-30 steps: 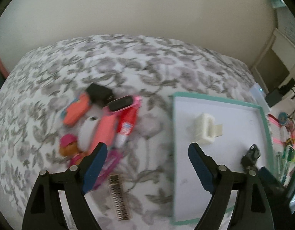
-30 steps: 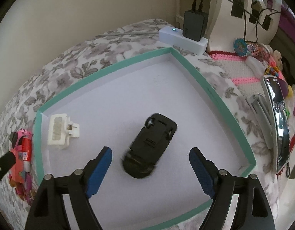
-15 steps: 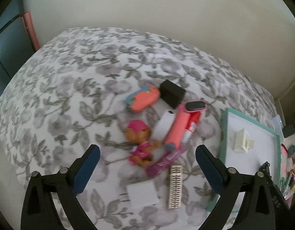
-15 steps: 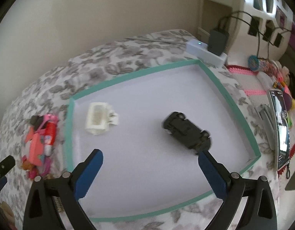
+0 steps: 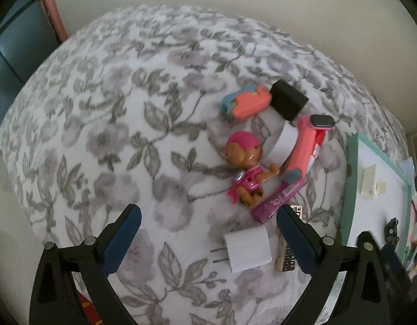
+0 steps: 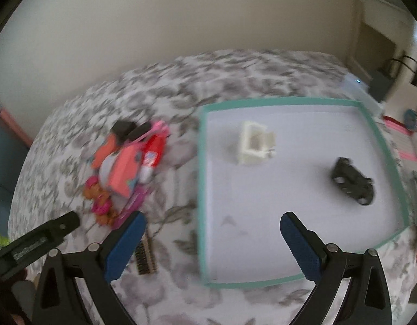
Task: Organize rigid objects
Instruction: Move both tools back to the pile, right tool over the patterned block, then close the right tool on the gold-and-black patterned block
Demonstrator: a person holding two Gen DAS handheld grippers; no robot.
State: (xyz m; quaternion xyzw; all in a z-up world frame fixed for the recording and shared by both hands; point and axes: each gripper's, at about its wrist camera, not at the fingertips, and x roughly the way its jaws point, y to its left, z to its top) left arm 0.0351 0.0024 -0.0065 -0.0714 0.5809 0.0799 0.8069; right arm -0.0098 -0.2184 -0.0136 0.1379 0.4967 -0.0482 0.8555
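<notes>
Toy pile (image 6: 124, 168) blurred; comb (image 5: 288, 252) partly behind left gripper (image 5: 208, 239)

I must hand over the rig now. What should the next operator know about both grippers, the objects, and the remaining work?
Left gripper: open, empty, above the pile.
Right gripper: open, empty, over the near left edge of the tray; the jaws of both have just been opening.
Done: black toy car and white clip lie in the green-rimmed tray.
Left: toy figure, white charger, black block and the rest on the floral cloth.
</notes>
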